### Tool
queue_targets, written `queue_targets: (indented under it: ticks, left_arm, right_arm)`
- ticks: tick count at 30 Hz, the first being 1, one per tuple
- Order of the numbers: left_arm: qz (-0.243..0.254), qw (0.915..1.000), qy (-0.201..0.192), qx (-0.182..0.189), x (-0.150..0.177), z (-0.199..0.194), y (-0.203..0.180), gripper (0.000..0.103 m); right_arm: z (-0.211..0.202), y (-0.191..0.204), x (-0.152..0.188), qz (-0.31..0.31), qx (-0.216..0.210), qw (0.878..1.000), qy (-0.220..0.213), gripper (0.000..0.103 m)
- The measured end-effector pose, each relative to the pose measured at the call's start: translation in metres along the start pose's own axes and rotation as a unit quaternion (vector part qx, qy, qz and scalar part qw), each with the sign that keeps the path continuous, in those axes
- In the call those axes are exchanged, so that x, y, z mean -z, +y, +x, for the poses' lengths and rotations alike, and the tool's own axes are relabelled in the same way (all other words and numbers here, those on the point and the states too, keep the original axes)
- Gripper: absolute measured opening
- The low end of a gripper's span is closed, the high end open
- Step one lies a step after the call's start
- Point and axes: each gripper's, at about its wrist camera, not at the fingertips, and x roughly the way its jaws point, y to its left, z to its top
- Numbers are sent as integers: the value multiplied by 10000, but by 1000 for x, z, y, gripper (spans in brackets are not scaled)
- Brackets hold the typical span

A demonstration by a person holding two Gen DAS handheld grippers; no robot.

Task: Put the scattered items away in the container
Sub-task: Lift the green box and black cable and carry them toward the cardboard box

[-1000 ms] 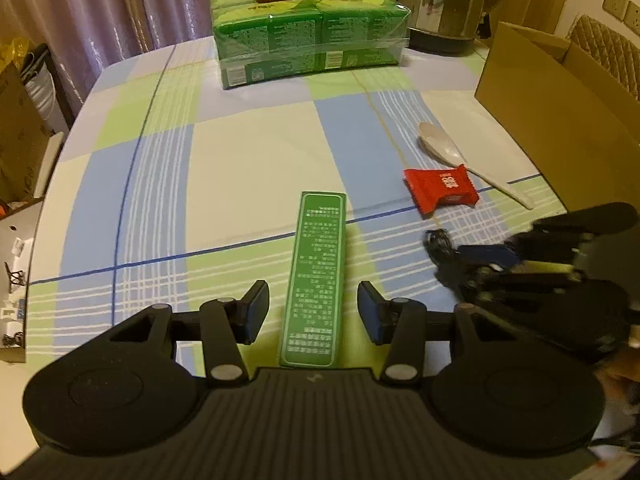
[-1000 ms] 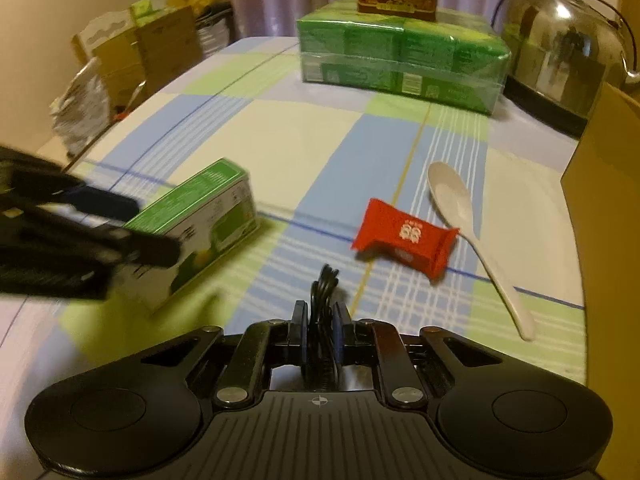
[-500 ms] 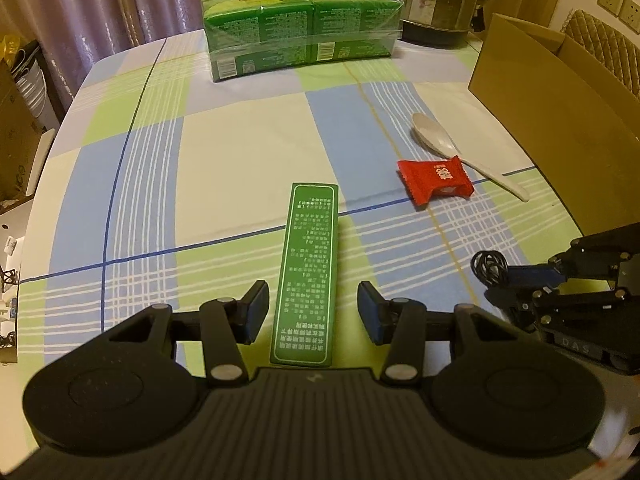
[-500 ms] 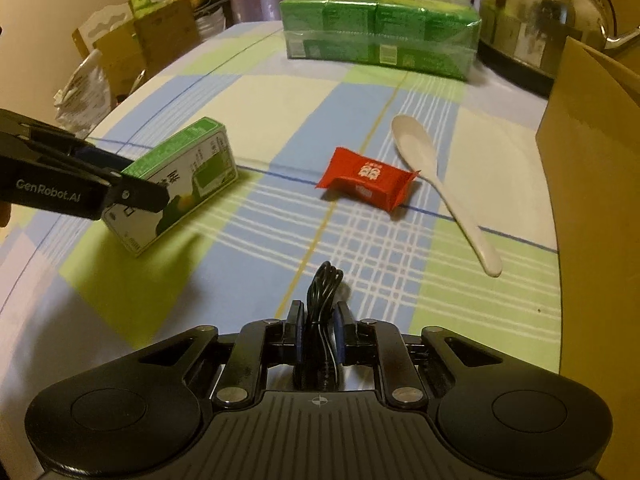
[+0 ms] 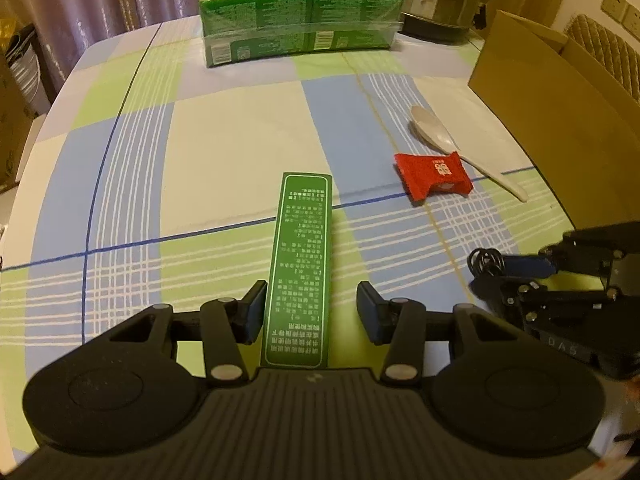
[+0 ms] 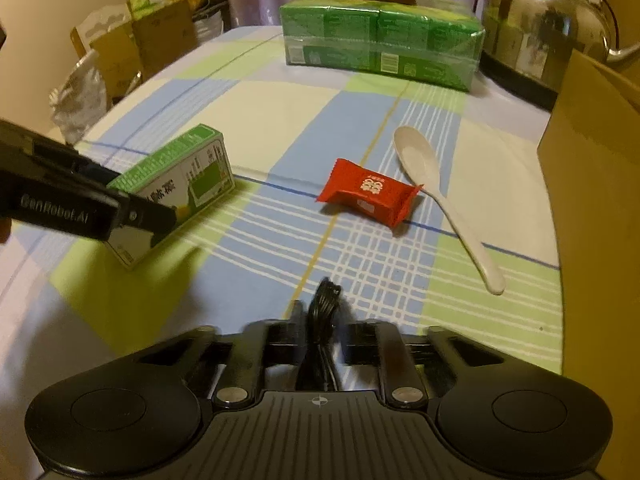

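A cardboard box (image 5: pixel 532 92) stands at the right edge of the checked tablecloth (image 5: pixel 224 136), its inside hidden from both cameras. The left gripper (image 5: pixel 312 312) sits released, jaws spread either side of a green carton (image 5: pixel 302 264) lying flat on the cloth. The right gripper (image 6: pixel 320 336) is clenched on a coiled black cable (image 6: pixel 325 300), held just above the table. A white spoon (image 6: pixel 440 200) and red candy packet (image 6: pixel 370 192) remain loose, so most tidying appears left.
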Motion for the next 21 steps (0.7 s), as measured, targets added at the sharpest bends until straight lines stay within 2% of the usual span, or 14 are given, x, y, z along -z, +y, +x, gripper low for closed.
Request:
queue_targets:
  ticks: [4,8,12,21]
  left_arm:
    - [102,9999,-27,-96,-5,4,-5,40]
    - [229,9995,-10,-229,-4,10,-7,26]
    - [122,9997,67,-203,-3,10,-1,25]
    - [333,9992,-151,-139,-8,-9,-19,25]
  right_arm:
    - [-2,1,-1,52,-156,9999,28,9]
    - [-6,-2,-1,57,-192,9998,-24,9]
    - [-9,-7,-3,57,-194,9998,-52,8]
    - [-25,-20,-13,276,-214,9989,-299,8]
